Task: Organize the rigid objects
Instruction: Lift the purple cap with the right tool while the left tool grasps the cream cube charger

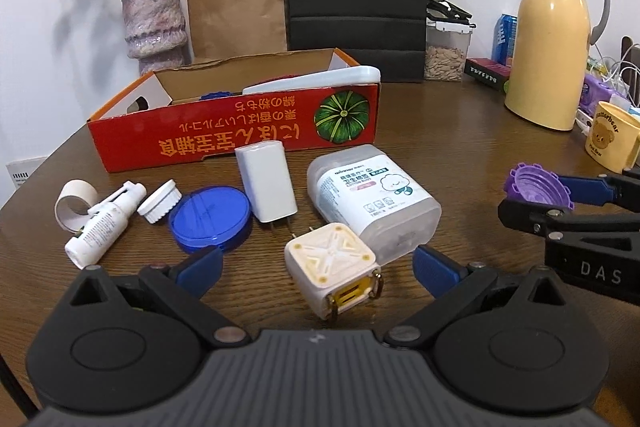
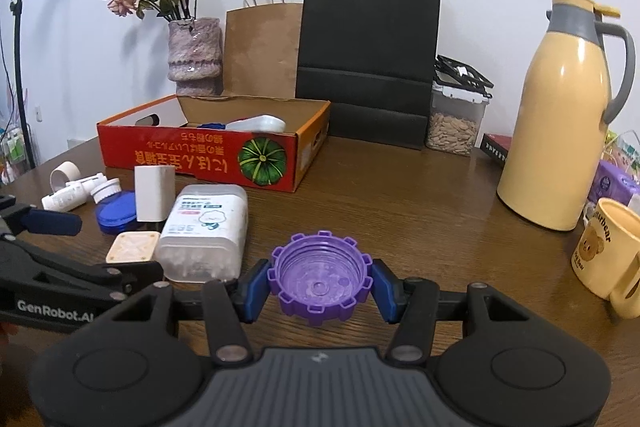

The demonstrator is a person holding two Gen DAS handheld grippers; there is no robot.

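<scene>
While our right gripper [image 2: 320, 281] clamps the purple cap [image 2: 318, 277] above the table [image 2: 400, 195], our left gripper [image 1: 318, 269] gapes wide around the cream plug [image 1: 332, 267], touching nothing; the red box [image 2: 200, 155] sits well beyond.

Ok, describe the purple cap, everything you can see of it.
The purple cap is a round screw cap of slightly translucent plastic, with blocky teeth around its rim like a gear. It is held open side up, so its ridged inner wall and flat floor show. The right gripper clamps it from both sides with blue fingers, clear of the table. Only the fingers touch it. The left view shows it tilted.
</scene>
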